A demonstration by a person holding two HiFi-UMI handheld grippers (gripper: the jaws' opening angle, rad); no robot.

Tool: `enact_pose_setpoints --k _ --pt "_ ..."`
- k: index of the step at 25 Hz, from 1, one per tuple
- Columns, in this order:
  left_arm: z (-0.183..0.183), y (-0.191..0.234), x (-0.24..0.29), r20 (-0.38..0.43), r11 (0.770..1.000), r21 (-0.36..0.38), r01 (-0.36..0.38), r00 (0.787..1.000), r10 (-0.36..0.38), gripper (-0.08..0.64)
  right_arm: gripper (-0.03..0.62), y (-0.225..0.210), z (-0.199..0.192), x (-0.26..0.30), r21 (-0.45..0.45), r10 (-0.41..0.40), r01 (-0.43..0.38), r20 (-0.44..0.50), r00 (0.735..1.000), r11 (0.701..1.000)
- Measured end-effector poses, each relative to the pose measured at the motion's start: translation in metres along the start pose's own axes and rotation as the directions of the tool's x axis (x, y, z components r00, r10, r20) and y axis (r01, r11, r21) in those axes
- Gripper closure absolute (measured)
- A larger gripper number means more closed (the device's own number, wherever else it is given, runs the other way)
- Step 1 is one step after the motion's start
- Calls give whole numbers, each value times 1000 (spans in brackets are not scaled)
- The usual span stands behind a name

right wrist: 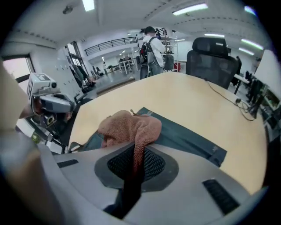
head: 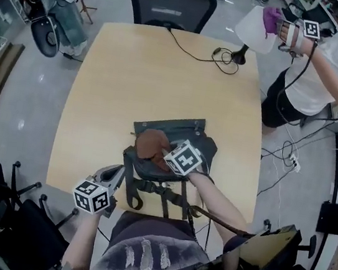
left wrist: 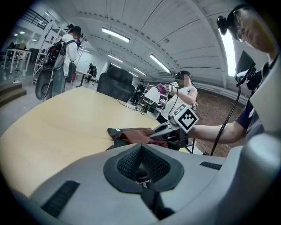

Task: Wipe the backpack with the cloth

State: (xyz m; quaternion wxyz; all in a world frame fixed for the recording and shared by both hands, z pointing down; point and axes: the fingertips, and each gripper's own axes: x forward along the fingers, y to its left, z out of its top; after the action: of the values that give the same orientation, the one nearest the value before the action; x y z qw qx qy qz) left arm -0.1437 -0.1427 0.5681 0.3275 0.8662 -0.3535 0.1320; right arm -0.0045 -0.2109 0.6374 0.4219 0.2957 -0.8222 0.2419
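Cloth: a brown terry cloth (right wrist: 130, 127), bunched up. One fold runs down into the seam between the right fingers, and the rest is heaped just beyond their tips.
Backpack: a dark grey-green backpack (head: 185, 133) lying flat on the tabletop. It lies under and ahead of the right fingers, and ahead of the left fingers and to their right. The cloth rests on its upper face.
Right gripper: the right gripper (head: 167, 157) rests over the backpack's middle. Its fingers (right wrist: 153, 165) are closed and pinching the cloth.
Strap: a dark strap (head: 127, 175) runs down the backpack's left edge to the near rim of the tabletop and reaches the tips of the left fingers.
Left gripper: the left gripper (head: 116, 175) is at the near edge of the tabletop, just left of the backpack. Its fingers (left wrist: 127, 165) are drawn together, and a dark strip, apparently the strap, lies in the seam between them.
Tabletop: a pale wood tabletop (head: 152, 78), bare beyond both sets of fingers.
Cable: a black cable (head: 194, 52) lies at the tabletop's far side, well apart from both sets of fingers.
Chair: a black mesh office chair (head: 172, 3) stands past the far edge, straight ahead of the fingers.
Bystander: a person in a white shirt (head: 330, 67) stands off the tabletop's far right corner.
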Motion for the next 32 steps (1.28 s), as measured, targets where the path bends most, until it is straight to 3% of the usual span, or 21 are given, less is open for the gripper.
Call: enact_pose_setpoints --k 5,10,14,18,20,23,25,29,32 --pt "0 -3 10 -7 1000 2 30 1000 -30 554 560 -84 -32 -38 18 -233 234 -64 970 972" --pt "3 2 17 -8 999 4 50 999 -50 554 560 -163 -64 -81 117 -422 435 -122 898 893" --pt "-8 6 16 -22 999 -21 50 999 -50 554 560 -182 -47 -99 172 -501 501 -51 864 848" --pt "-7 7 18 -26 998 -23 56 998 -56 554 560 -172 -15 -72 70 -534 535 -33 845 842" --pt "-9 5 17 -21 998 -31 57 998 -58 554 560 -149 -12 -44 -24 -518 518 -89 851 855" --pt "-8 9 12 -10 998 -26 55 998 -55 554 561 -104 -9 2 -134 -435 417 -170 884 899" --pt "-5 14 9 4 999 -21 47 999 -47 554 561 -81 4 20 -202 -397 361 -184 899 910" --pt "-3 22 7 16 999 -33 37 999 -36 554 561 -47 36 40 -263 -298 245 -185 937 933" --pt "-7 25 7 12 998 -55 38 999 -37 554 560 -19 56 56 -258 -202 154 -167 965 954"
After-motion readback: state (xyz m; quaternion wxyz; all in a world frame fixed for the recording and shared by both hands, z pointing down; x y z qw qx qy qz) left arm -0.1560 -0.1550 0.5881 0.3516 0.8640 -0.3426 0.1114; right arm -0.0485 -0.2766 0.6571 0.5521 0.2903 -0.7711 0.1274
